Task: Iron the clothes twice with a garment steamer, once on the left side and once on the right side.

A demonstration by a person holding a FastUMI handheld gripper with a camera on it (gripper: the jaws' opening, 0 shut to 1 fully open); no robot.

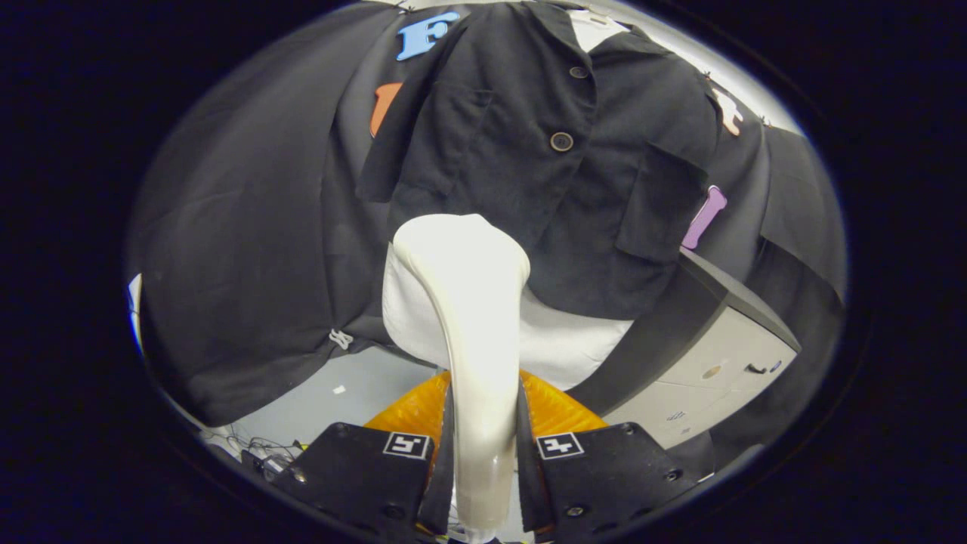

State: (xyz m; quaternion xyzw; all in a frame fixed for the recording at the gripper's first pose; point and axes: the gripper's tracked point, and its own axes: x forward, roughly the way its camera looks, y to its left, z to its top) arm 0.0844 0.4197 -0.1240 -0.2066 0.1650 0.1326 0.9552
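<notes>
Both fingers of the gripper [483, 453] clamp the steamer [472, 317] handle, head low against the black jacket [544, 174]; likely best: flat, slow contact.

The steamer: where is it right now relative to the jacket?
In the gripper view, the steamer is clamped between the gripper fingers, its head just below the hanging black jacket hem, left of the buttons.
</notes>
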